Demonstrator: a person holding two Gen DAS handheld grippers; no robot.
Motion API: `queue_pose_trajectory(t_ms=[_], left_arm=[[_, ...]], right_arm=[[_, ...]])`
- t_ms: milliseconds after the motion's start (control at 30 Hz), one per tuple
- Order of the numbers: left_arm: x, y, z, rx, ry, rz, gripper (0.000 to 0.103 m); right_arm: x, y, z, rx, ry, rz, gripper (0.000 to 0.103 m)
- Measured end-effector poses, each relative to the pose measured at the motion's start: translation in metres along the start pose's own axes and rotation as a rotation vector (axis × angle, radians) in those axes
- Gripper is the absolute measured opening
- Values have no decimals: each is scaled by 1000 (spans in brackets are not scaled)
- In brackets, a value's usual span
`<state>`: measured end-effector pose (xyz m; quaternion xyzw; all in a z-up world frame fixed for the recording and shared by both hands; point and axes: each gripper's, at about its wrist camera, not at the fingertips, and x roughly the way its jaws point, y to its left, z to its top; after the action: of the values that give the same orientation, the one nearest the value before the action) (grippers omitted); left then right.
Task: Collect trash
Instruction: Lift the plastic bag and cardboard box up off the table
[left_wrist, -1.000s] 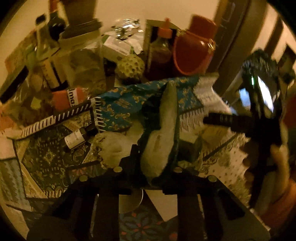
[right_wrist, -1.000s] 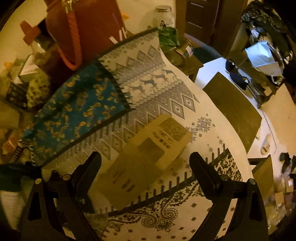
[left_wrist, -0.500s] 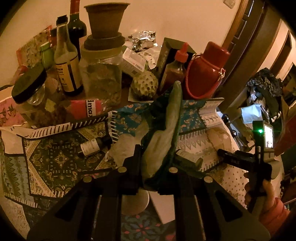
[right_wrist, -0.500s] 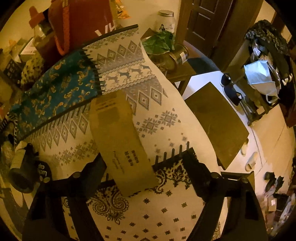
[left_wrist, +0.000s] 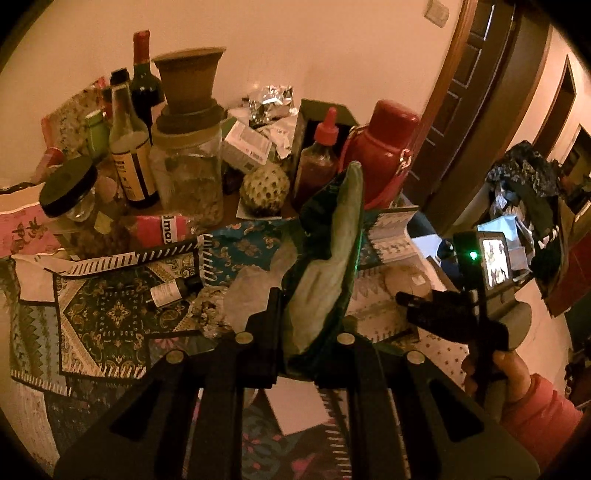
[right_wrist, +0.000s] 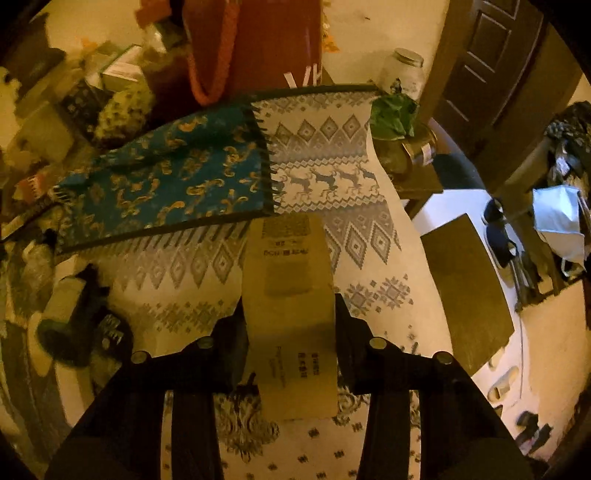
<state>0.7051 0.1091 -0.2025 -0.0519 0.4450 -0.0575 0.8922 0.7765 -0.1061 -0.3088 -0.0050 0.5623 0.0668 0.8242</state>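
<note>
My left gripper is shut on a crumpled green snack wrapper and holds it upright above the cluttered table. My right gripper is shut on a long tan cardboard box that lies over the patterned cloth. The right gripper also shows in the left wrist view at the right, with a hand in a pink sleeve behind it. A small dark bottle lies on the cloth to the left of the wrapper.
Bottles, a glass jar, a red flask, a sauce bottle and foil packets crowd the back of the table. A red bag stands beyond the blue cloth. The table's edge drops to the floor at the right.
My right gripper turned in line with the cardboard box and its jaws closed onto it. My left gripper rose and tilted back a little with the wrapper in it.
</note>
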Motion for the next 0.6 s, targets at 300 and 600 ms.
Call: queue_pose_trajectory(t_ms=[300,600], left_arm=[[-46,-39,-15,-55,-83,33,12],[-129,-91,-54,-134,-224,78,11]], right_arm=[[-94,-22,-25,-17,-148,121,37],[-202,-42,-63,-128,-349,207,37]])
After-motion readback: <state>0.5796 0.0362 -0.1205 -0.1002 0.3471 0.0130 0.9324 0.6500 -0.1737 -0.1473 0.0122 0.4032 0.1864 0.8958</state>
